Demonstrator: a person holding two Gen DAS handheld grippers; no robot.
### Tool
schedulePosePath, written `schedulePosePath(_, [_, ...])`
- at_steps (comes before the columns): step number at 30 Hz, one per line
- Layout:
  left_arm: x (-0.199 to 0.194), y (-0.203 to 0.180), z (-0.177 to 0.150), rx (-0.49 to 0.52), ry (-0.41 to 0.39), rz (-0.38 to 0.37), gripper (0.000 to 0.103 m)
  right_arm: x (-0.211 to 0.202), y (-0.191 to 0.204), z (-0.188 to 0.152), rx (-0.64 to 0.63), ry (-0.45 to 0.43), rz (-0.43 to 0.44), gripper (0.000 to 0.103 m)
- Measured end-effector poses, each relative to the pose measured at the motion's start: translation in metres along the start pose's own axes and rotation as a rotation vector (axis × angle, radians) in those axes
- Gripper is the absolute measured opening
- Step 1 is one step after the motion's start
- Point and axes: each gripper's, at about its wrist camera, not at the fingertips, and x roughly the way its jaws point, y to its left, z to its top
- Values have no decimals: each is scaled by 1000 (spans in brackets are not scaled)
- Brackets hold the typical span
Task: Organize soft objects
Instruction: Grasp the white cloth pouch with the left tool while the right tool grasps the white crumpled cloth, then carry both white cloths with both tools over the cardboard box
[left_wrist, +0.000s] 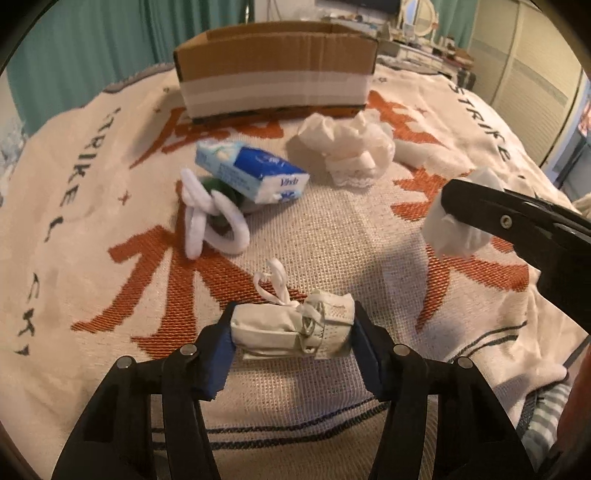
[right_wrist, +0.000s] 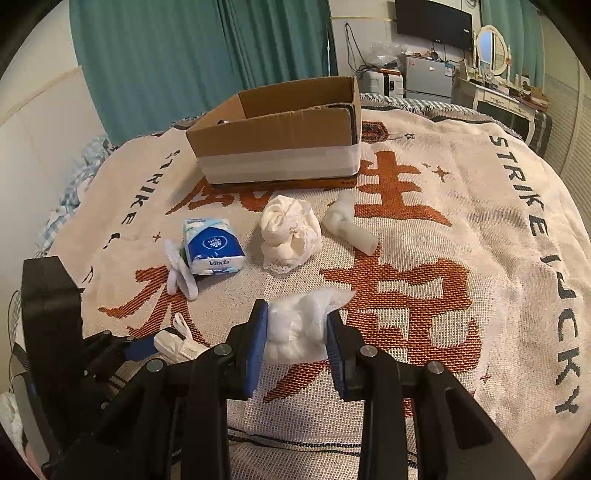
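Left wrist view: left gripper (left_wrist: 293, 330) clamped on folded face mask (left_wrist: 291, 326). Right gripper (right_wrist: 297, 341) pinches crumpled white tissue (right_wrist: 299, 326). Cardboard box (right_wrist: 280, 147) beyond, on woven blanket (right_wrist: 424, 295).

Can't see much inside the cardboard box (right_wrist: 280, 125) from either of my cameras, its near wall blocks the floor of it, and there's some dark bit by the back-left corner I can't make out. The green thing (left_wrist: 218, 192) is mostly buried under the tissue pack (left_wrist: 255, 173) and the white looped cord (left_wrist: 207, 218), so no idea what it is. My right gripper (left_wrist: 476, 210) runs off the edge of the left view, with only one finger showing against the crumpled tissue (left_wrist: 454, 229). Stuff on the dresser (right_wrist: 506, 92) at the back is too small to tell apart.
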Motion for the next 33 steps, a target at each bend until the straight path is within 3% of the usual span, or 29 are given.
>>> schedulePosePath(7, [-45, 1, 10, 0, -65, -17, 56, -38, 11, 7, -23, -65, 24, 30])
schedulePosePath(13, [-100, 5, 27, 36, -193, -14, 56, -86, 31, 28, -70, -157, 26, 30])
schedulePosePath(19, [-146, 15, 64, 58, -331, 1, 56, -131, 43, 68, -116, -259, 40, 30])
schedulePosePath(26, [-163, 20, 122, 85, -442, 26, 56, -148, 45, 128, -149, -348, 64, 30])
schedulePosePath(33, [-135, 32, 184, 107, -471, 53, 56, -122, 33, 194, -146, -360, 87, 30])
